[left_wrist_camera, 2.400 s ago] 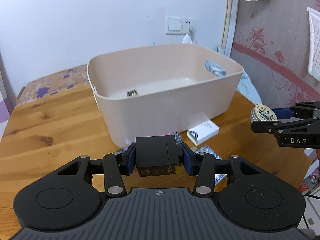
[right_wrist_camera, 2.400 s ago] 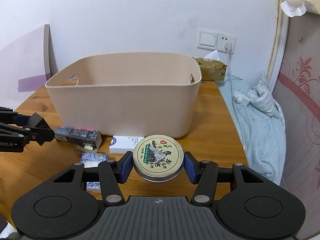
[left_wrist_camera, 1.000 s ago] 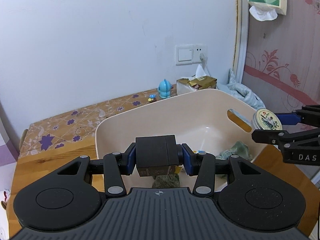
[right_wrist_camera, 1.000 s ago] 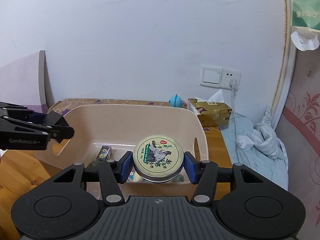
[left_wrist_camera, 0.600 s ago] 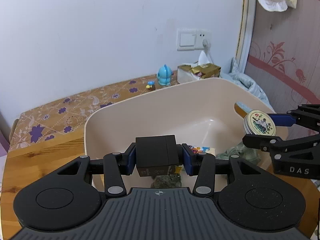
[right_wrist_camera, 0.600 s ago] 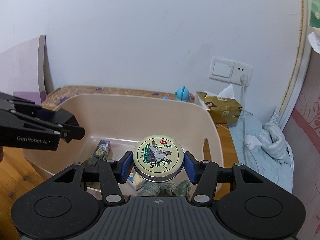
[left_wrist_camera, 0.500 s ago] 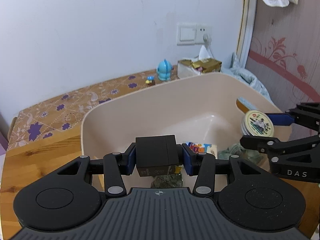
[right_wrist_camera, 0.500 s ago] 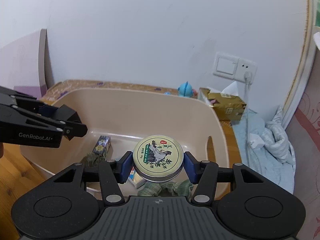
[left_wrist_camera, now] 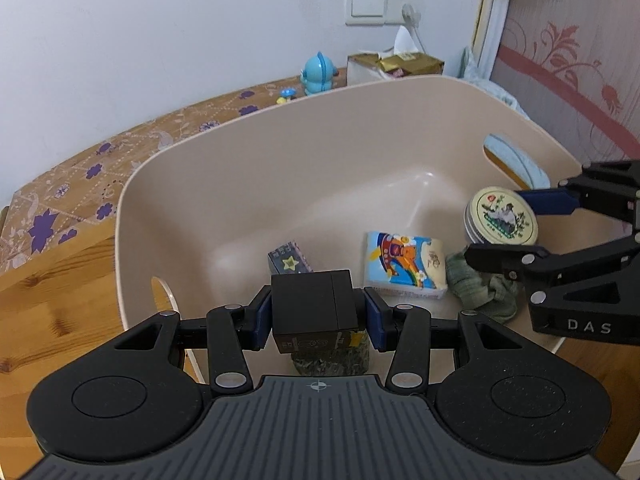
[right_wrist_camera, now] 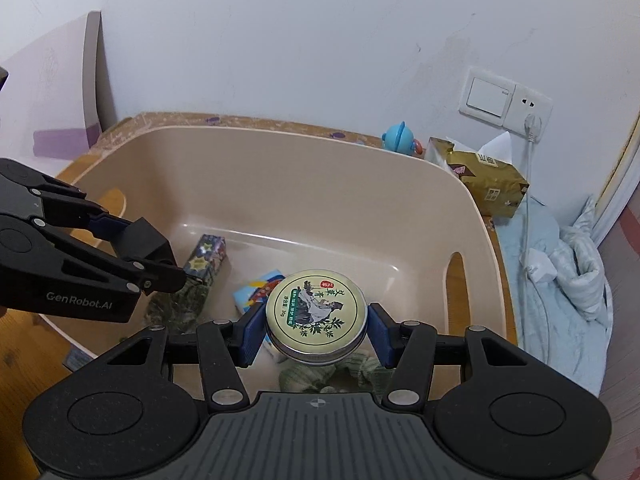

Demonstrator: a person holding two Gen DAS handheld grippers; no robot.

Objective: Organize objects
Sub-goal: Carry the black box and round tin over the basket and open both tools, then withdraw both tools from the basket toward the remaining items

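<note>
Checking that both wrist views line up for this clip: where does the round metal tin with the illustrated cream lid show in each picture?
Left wrist view: the round metal tin with the illustrated cream lid sits at right, clamped in the right gripper, above the beige plastic tub.
Right wrist view: the tin is bottom centre, between that gripper's blue finger pads.
Shared landmark: the cartoon-printed tissue pack on the tub floor.
</note>
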